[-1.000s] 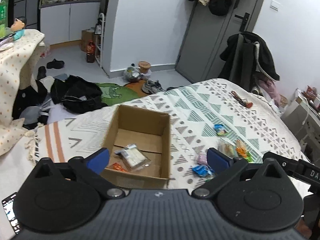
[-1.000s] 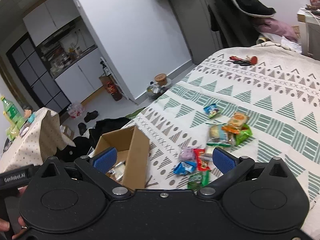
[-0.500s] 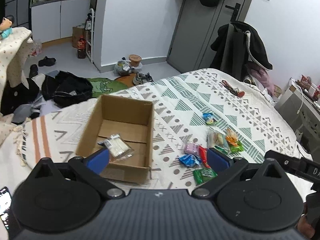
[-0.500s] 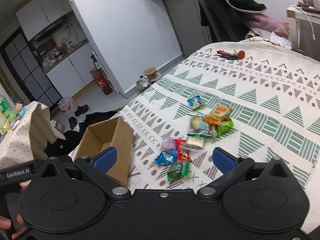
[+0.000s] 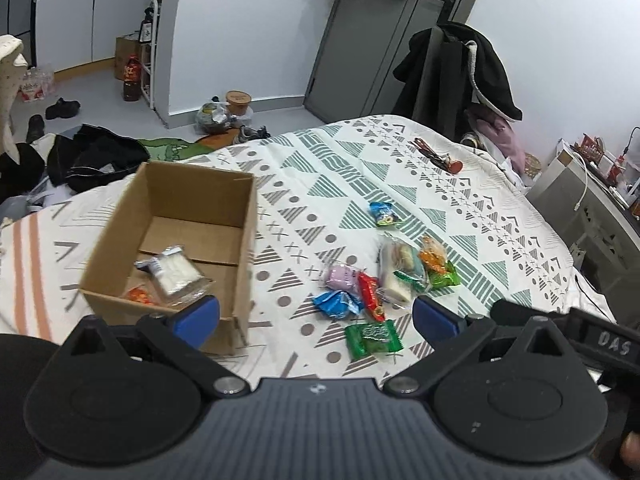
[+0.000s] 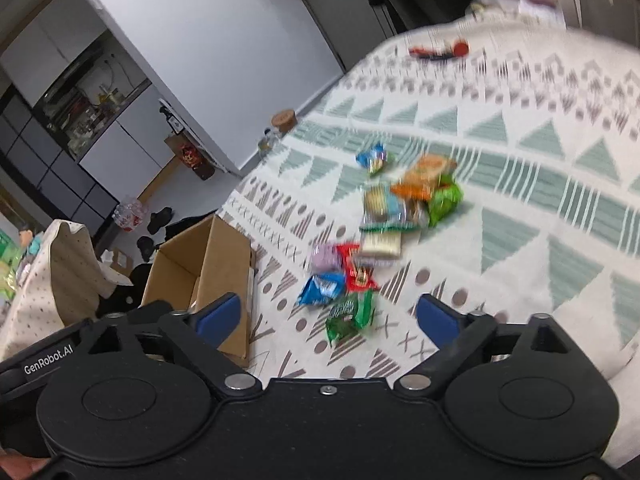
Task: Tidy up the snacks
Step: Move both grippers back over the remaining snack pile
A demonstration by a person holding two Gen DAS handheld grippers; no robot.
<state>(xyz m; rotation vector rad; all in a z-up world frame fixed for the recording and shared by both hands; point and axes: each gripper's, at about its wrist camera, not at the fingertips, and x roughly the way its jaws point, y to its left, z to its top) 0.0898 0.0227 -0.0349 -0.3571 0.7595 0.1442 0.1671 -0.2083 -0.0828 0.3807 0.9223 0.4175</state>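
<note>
Both claws are hanging over the bed (image 5: 460, 216), which is wearing a white cover patterned with green and grey triangles. The left claw (image 5: 316, 316) is standing spread wide and pinching nothing, its 2 blue pads framing the near corner of the cardboard box (image 5: 244, 264) and the loose heap of snacks (image 5: 384, 276) to the right of it. The right claw (image 6: 326, 320) is closing its jaws, yet the pads are pressing on nothing; the green packet (image 6: 350, 314) is lying on the cover between them, nearest of the pile, with a blue packet (image 6: 322, 288) and a red packet (image 6: 358, 270) just beyond it. Inside the box a clear wrapped snack (image 5: 176, 276) and a small orange packet (image 5: 138, 294) are lying on the bottom. A blue packet with a yellow mark (image 5: 383, 213) is sitting apart, farther up the bed, and a red-and-black object (image 5: 438, 156) is lying well beyond, near the far edge. The right wrist view is blurring.
</note>
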